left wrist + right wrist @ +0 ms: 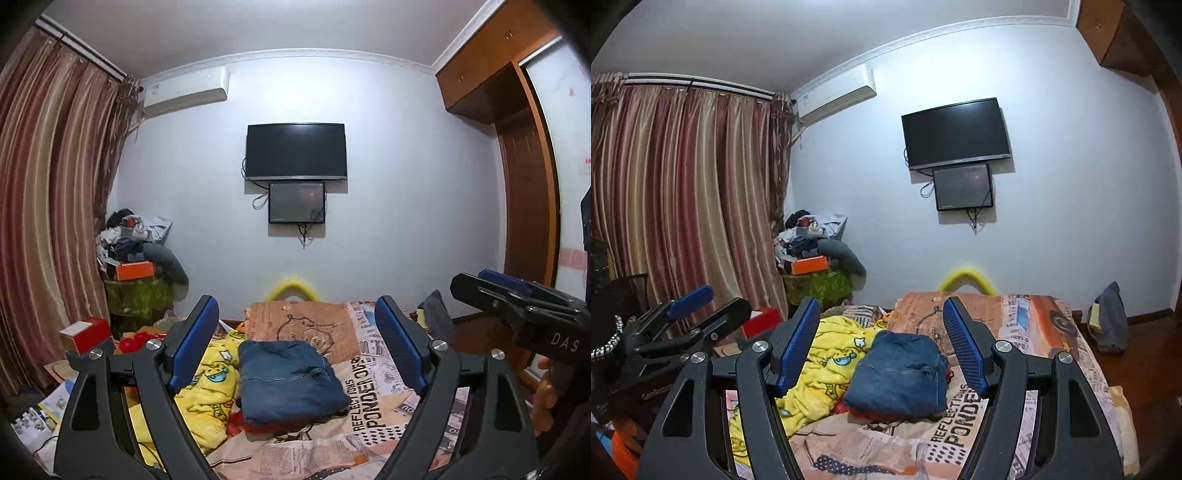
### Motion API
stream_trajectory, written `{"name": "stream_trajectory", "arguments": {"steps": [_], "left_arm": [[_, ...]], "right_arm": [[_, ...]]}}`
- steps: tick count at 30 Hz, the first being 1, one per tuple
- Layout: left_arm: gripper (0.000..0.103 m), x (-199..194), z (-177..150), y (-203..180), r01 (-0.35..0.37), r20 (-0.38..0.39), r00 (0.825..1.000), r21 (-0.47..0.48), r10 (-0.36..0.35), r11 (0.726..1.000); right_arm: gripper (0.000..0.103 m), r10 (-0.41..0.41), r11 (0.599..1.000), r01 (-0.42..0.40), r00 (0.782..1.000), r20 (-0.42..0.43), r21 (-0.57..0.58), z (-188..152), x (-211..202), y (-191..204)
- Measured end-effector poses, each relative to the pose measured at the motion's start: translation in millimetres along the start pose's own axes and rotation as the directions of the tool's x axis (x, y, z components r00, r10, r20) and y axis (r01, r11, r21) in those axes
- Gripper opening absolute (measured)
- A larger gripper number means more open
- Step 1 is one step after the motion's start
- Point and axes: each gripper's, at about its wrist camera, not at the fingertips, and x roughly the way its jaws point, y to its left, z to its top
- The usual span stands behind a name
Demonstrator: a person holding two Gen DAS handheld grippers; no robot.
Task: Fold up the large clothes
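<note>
Jeans (291, 380): I see them folded on the bed (373, 398).
Left claw (295, 343): apart, empty.
Right claw (881, 343): apart, empty.

I see folded blue denim jeans (290, 380) with a coarse matt weave and visible stitched seams. Beside them, the yellow blanket (207, 387) looks like soft fleece, slightly fuzzy. The bedsheet (369, 391) is smooth printed cloth. My left gripper (295, 347) has matt black plastic arms, ribbed blue rubbery pads (397, 343) and shiny metal bolts. Satin-sheen striped curtains (48, 206); glossy varnished wooden wardrobe (524, 192); glossy black television (295, 151).
</note>
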Motion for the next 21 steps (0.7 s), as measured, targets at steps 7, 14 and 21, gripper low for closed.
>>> {"name": "stream_trajectory", "arguments": {"steps": [7,14,21], "left_arm": [[0.099,-3,-7,-3,-0.032,-0.024,0.999,-0.014,0.031,0.999],[0.101,2,-11,2,-0.032,-0.046,0.998,-0.043,0.03,0.999],[0.102,7,-15,1,-0.035,-0.059,0.998,-0.047,0.032,0.998]], "right_arm": [[0.081,-0.074,0.997,0.074,0.997,-0.01,0.004,-2,4,-4],[0.093,-0.125,0.992,0.126,0.992,-0.021,0.008,-7,0,-9],[0.093,-0.132,0.991,0.132,0.99,-0.04,-0.007,-9,1,-7]]}}
